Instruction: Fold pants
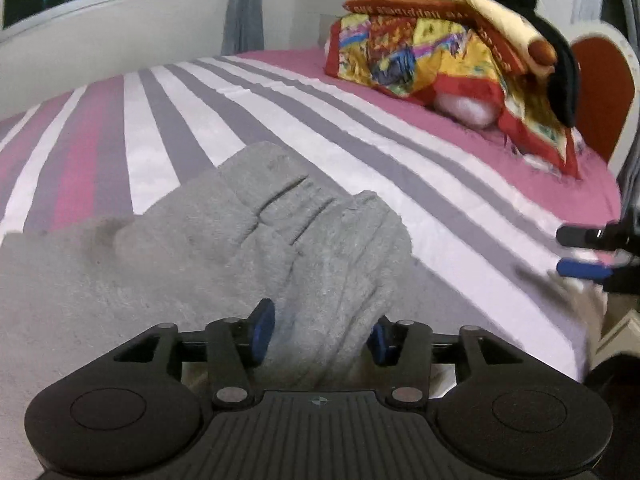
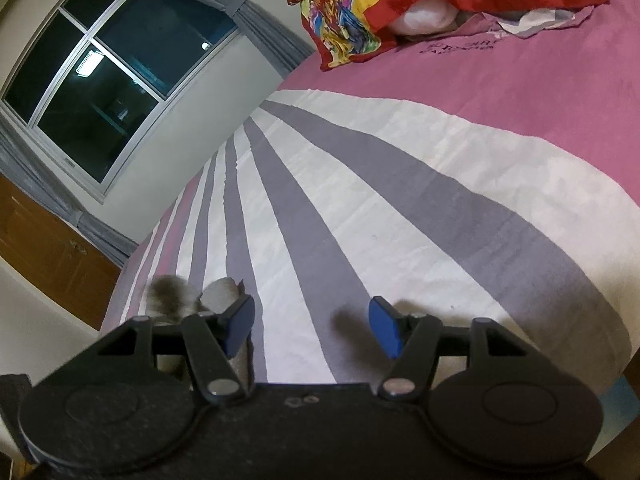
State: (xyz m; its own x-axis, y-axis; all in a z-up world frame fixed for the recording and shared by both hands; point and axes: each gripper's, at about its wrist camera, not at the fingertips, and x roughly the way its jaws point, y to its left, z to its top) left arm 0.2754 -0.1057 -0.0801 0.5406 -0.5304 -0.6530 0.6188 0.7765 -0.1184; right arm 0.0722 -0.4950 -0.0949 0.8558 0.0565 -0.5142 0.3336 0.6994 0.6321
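With the left gripper (image 1: 322, 332) clenched on a bunched end of the grey pants (image 1: 224, 248) near the bed's (image 1: 460, 184) near edge and the right gripper (image 2: 312, 328) spread empty, a fold looks underway; next, carry that end over.
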